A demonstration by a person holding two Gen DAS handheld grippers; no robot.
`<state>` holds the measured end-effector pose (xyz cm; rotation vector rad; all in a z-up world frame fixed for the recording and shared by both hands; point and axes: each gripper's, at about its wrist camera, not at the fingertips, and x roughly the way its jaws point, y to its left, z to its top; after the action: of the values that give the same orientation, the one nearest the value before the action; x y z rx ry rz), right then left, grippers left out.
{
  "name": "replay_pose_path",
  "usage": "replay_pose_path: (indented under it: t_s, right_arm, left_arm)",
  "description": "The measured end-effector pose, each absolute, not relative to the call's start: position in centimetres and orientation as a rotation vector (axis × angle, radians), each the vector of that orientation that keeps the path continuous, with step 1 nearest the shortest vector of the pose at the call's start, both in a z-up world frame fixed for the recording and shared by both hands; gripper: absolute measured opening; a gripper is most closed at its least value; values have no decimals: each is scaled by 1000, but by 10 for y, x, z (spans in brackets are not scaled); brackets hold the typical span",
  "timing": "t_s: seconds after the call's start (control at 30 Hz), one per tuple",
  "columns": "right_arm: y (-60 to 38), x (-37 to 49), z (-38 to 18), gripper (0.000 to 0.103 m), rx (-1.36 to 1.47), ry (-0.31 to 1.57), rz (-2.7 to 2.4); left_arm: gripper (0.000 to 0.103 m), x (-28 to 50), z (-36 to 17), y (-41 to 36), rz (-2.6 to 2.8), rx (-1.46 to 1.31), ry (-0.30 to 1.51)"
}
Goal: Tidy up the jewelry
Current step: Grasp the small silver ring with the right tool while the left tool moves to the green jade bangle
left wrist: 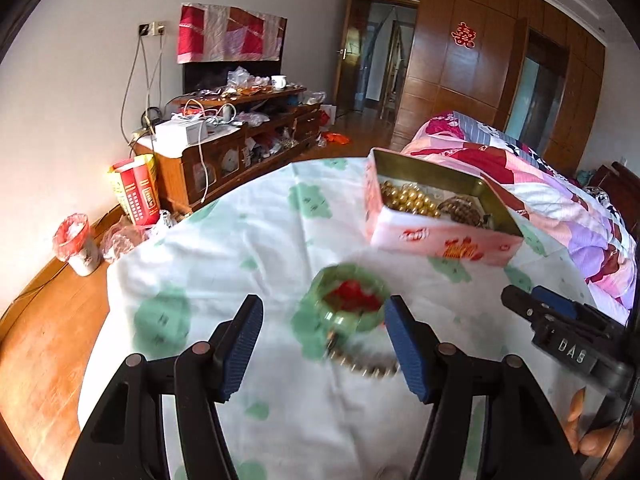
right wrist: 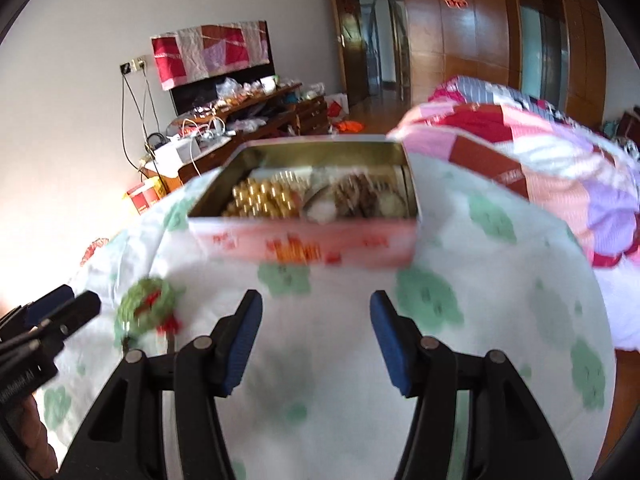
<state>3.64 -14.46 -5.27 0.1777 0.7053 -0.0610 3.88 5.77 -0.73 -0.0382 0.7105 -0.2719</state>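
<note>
A green bangle (left wrist: 347,300) with something red inside lay on the cloth-covered desk (left wrist: 248,240), a gold bead string (left wrist: 366,364) touching its near side, in front of the open pink tin (left wrist: 436,236) of jewelry. The left tongs (left wrist: 324,344) stood wide and empty around the bangle; the right tongs (right wrist: 316,340), also empty and wide, faced the tin. A hasty pinch could likely snag the beads or skid the smooth bangle across the loose cloth.

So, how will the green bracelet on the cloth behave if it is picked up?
The green bracelet looks like a ring of separate beads, so it probably sags. Its glossy beads may slip between the fingers. The red tassel would likely dangle.
</note>
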Motion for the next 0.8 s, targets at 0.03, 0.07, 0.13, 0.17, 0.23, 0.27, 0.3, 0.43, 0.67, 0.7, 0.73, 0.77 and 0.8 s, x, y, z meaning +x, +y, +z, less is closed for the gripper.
replay_pose_path:
  t_s: [0.03,0.07,0.13,0.17,0.23,0.27,0.3,0.43,0.67,0.7,0.73,0.77,0.8]
  right_arm:
    - [-146,34,-57,60,188,728,-62]
    - [-148,32,-56,60,200,739,-65]
    - [-152,25,-52,60,219,712,-70]
    - [-151,23,-51,60,221,708,-72]
    - [-151,22,-51,60,220,716,-83]
    - [-150,21,-51,60,220,720,-81]
    - [-149,20,-52,60,221,722,-75]
    - [-144,13,-54,60,210,718,-67]
    - [-138,10,-53,60,190,696,-45]
    - [-137,9,-52,60,186,692,-40]
    - [-135,8,-52,60,178,693,-29]
    - [-132,8,-52,60,175,702,-14]
    - [-129,6,-53,59,177,716,13]
  left_arm:
    - [64,35,-10,59,-265,-36,713]
    - [64,32,-11,61,-263,-36,715]
    - [64,23,-15,66,-257,-35,718]
    - [64,20,-17,68,-248,-32,720]
    - [64,16,-20,73,-230,-33,725]
    - [64,14,-21,76,-226,-33,730]
    - [64,13,-23,78,-218,-30,733]
    - [64,7,-30,83,-197,-2,733]
    - [64,5,-41,89,-198,-19,747]
    - [64,5,-41,91,-201,-25,747]
    - [64,6,-40,91,-201,-27,746]
    - [64,5,-41,91,-201,-25,744]
    - [64,4,-40,91,-201,-27,740]
